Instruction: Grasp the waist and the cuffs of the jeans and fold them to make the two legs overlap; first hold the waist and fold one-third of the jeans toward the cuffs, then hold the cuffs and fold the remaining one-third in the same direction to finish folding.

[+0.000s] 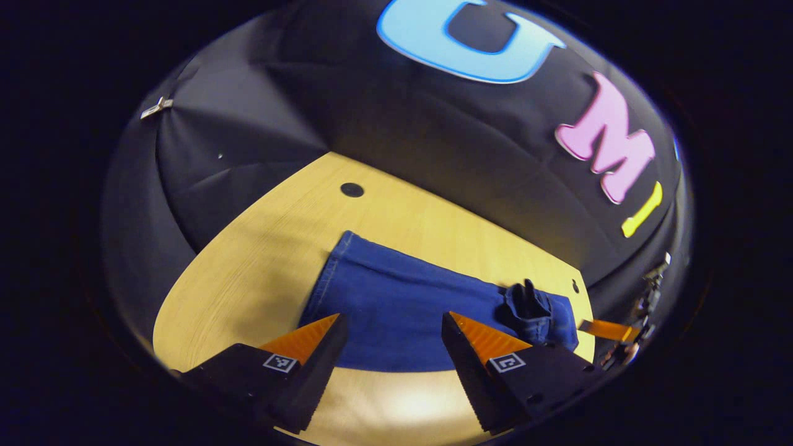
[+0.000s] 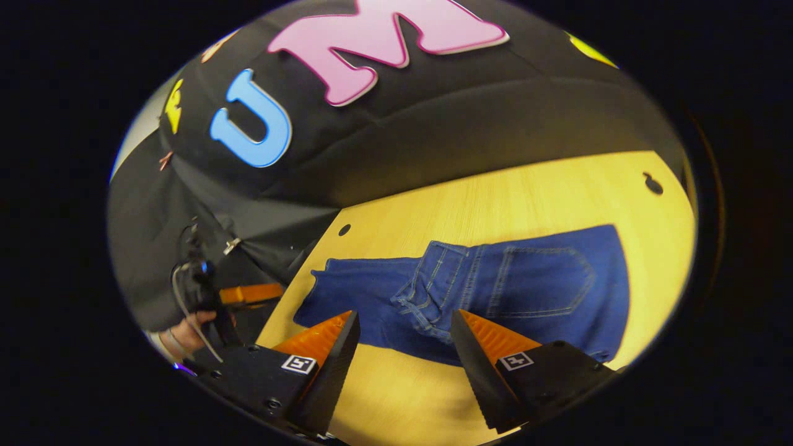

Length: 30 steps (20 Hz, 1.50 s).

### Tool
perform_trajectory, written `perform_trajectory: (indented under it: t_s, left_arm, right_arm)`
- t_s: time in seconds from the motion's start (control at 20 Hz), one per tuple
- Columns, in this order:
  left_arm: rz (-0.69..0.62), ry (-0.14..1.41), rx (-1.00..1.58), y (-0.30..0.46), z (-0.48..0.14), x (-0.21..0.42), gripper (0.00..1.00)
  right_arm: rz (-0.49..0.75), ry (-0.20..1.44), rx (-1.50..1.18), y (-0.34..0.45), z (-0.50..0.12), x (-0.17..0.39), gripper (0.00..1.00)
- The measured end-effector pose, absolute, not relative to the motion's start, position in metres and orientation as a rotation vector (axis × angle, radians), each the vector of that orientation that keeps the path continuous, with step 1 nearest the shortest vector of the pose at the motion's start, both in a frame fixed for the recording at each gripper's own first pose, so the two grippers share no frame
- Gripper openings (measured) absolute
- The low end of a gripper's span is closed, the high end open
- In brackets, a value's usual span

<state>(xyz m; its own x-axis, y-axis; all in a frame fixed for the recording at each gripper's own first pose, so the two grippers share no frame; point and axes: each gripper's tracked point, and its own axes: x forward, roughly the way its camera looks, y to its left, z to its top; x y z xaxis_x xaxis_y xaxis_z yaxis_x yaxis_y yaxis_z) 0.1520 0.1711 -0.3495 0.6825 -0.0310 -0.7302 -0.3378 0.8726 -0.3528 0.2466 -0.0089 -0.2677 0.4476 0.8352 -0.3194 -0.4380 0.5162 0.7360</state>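
Flat on the table (image 2: 495, 198), the jeans (image 2: 533, 279) are lying spread across the wood, dark blue against the pale yellow grain. Seen from the right gripper view, they are filling the middle of the picture and running toward three o'clock, where a back pocket (image 2: 539, 282) is showing with its stitching facing up; near the centre the waist (image 2: 427, 291) is lying bunched and creased, and a plainer stretch of denim is reaching toward nine o'clock. From the left gripper view, the jeans (image 1: 396, 303) are sitting just beyond the fingertips, with a crumpled lump of cloth at about three o'clock. The right gripper (image 2: 404, 334) is hanging at six o'clock with its two black-and-orange fingers spread wide, gripping nothing, the near edge of the denim showing in the gap between them. The left gripper (image 1: 390, 337) is likewise standing wide open at six o'clock, holding nothing, above bare wood and the near hem of the cloth. Farther out in the right gripper view, at about eight o'clock, a hand (image 2: 186, 334) is clasping the other tool beside the table's edge, one orange finger (image 2: 251, 293) pointing inward. Small dark holes (image 2: 652, 183) are dotting the tabletop near its far rim, and black cloth is hanging behind it.
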Motion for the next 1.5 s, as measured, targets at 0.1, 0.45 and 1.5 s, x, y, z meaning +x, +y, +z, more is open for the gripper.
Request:
perform_trajectory:
  t_s: [0.1, 0.45, 1.5]
  left_arm:
    - [0.231, 0.857, -0.535, 0.195, -0.361, 0.177, 0.96]
    - [0.255, 1.117, -0.391, 0.213, -0.438, 0.201, 0.97]
    - [0.191, 1.171, -0.427, 0.183, -0.446, 0.195, 0.07]
  right_arm:
    - [0.831, 0.722, 0.594, -0.040, -0.268, 0.242, 0.91]
    - [0.680, 0.738, 0.662, -0.111, -0.288, 0.246, 0.91]
    - [0.669, 0.758, 0.658, -0.145, -0.290, 0.245, 0.90]
